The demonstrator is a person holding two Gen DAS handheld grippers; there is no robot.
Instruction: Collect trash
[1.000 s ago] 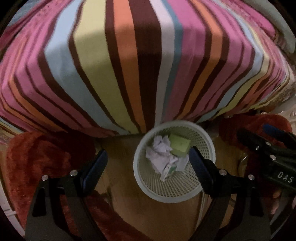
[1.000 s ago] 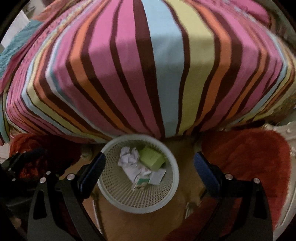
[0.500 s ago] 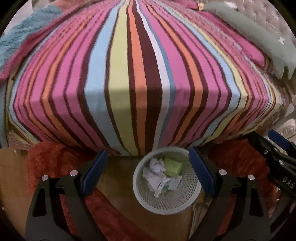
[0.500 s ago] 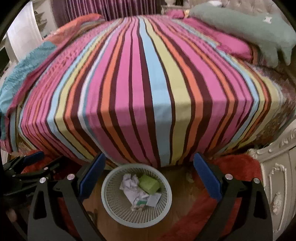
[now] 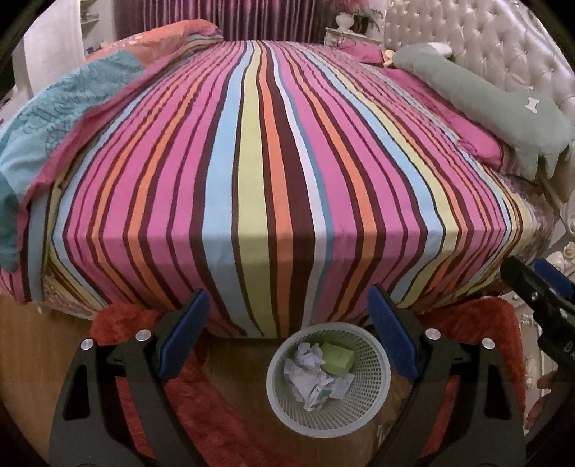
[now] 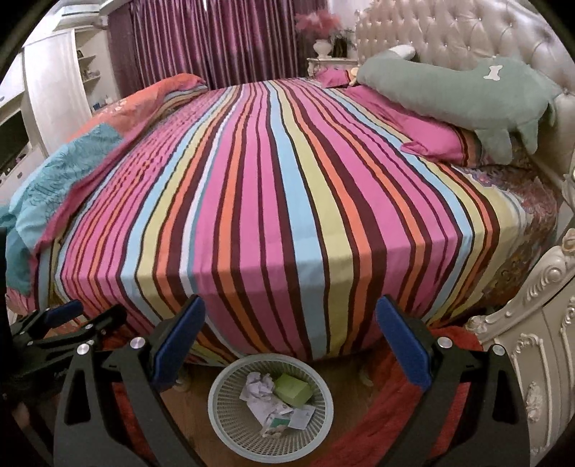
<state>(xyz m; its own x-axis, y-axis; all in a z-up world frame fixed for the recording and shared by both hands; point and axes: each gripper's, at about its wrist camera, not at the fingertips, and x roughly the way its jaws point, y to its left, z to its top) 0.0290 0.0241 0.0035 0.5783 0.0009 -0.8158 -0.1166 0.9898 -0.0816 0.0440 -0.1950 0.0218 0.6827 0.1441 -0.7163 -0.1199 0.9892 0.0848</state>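
1. The left tongs (image 5: 287, 337) stand wide with nothing between the blue pads; they fill the bottom of the left wrist view.
2. The right tongs (image 6: 291, 345) are also spread wide and empty, at the bottom of the right wrist view.
3. The white mesh wastebasket (image 5: 329, 416) sits on the wooden floor (image 5: 32, 345) at the lower centre, just in front of the bed's foot.
4. Inside it lie crumpled white paper (image 5: 305, 363), a green box (image 5: 337, 357) and a small printed packet (image 6: 280, 422).
5. The bed's striped sheet (image 5: 273, 161) fills the middle of both views.
6. A red rug (image 5: 478, 323) flanks the basket on both sides.
7. A green plush pillow (image 6: 452, 89) lies at the upper right against the tufted headboard (image 6: 467, 32).
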